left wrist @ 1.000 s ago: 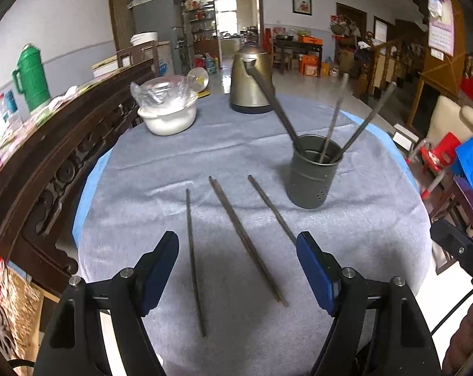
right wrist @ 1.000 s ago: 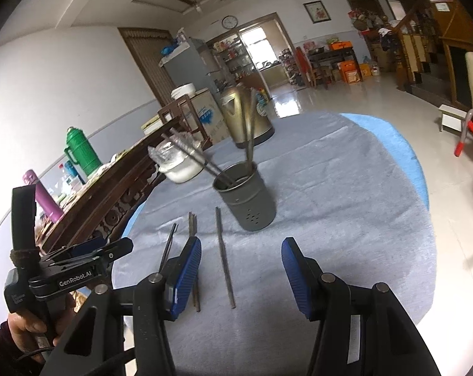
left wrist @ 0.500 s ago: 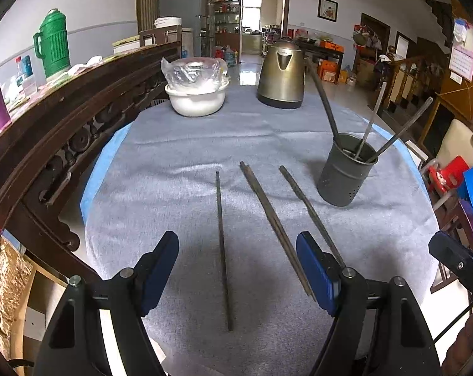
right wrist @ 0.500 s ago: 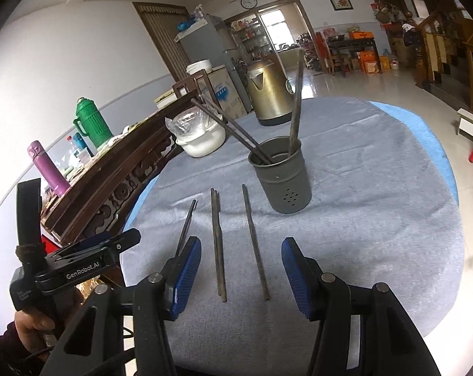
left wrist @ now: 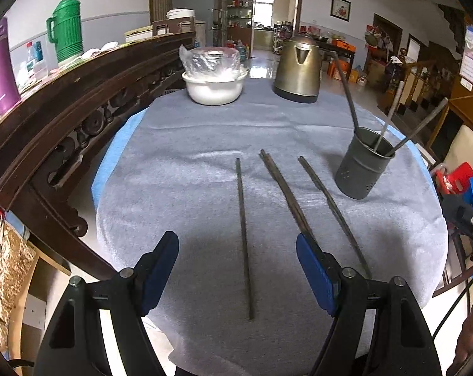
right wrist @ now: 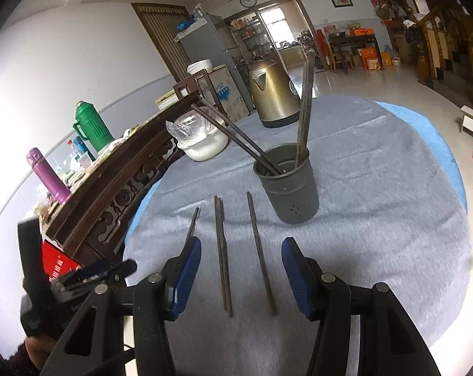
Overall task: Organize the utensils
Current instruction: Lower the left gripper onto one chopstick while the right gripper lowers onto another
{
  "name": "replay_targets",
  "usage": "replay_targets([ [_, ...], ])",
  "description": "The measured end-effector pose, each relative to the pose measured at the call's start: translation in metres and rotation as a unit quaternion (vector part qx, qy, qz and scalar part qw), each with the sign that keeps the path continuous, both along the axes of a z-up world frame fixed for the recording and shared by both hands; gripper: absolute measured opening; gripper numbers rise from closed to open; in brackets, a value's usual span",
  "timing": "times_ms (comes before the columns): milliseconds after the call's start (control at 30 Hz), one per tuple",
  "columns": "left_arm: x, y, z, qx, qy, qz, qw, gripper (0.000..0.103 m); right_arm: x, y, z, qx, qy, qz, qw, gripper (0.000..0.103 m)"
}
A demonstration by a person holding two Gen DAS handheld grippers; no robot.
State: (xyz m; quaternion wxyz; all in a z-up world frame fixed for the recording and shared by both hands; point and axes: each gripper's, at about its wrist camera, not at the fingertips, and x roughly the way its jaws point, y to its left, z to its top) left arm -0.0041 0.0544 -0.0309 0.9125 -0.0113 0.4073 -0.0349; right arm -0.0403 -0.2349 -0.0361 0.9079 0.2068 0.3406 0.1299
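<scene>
So the round counter (left wrist: 180, 144) has a grey cloth over it, and the dark chopsticks are laid out in a loose row near the front edge: a single chopstick (left wrist: 243, 228) on the left, a pair lying tight together (left wrist: 285, 194) in the middle, and another single one (left wrist: 328, 200) on the right, closest to the holder. The grey utensil holder (left wrist: 361, 169) stands upright further right on the cloth with a few more chopsticks (right wrist: 305, 100) leaning out of it at different angles. The left gripper (left wrist: 238, 272) hangs above the near end of the left single chopstick with its blue fingers (left wrist: 159, 269) spread wide, nothing between the pads except the chopstick down on the cloth below; can't tell how far above it the pads are. The right gripper (right wrist: 241, 269) sits over the near ends of the pair and the right-hand single, fingers apart too and clamped on nothing. In the right wrist view you can see the left gripper off at the lower left edge, a bit blurred. At the back of the counter there's a white bowl with plastic wrap on it (left wrist: 214, 81) and a brass-coloured kettle (left wrist: 297, 72), well apart from the chopsticks.
</scene>
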Motion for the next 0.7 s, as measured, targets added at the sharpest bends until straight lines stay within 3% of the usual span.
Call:
replay_targets([
  [200,0.008,0.012,-0.011,0.001,0.018,0.009,0.9998,0.078,0.017,0.007,-0.015,-0.010,0.028,0.011,1.000,0.057],
  [367,0.017,0.020,-0.027,-0.006,0.048,0.012,0.9987,0.078,0.033,0.015,-0.042,-0.034,0.077,0.024,0.996,0.039],
  [500,0.020,0.019,-0.041,-0.021,0.082,-0.002,0.9964,0.078,0.039,0.017,-0.067,-0.016,0.123,0.029,0.992,0.035],
  [700,0.025,0.016,-0.062,-0.028,0.116,-0.007,0.9928,0.078,0.038,0.032,-0.083,-0.045,0.137,0.044,0.989,0.028],
])
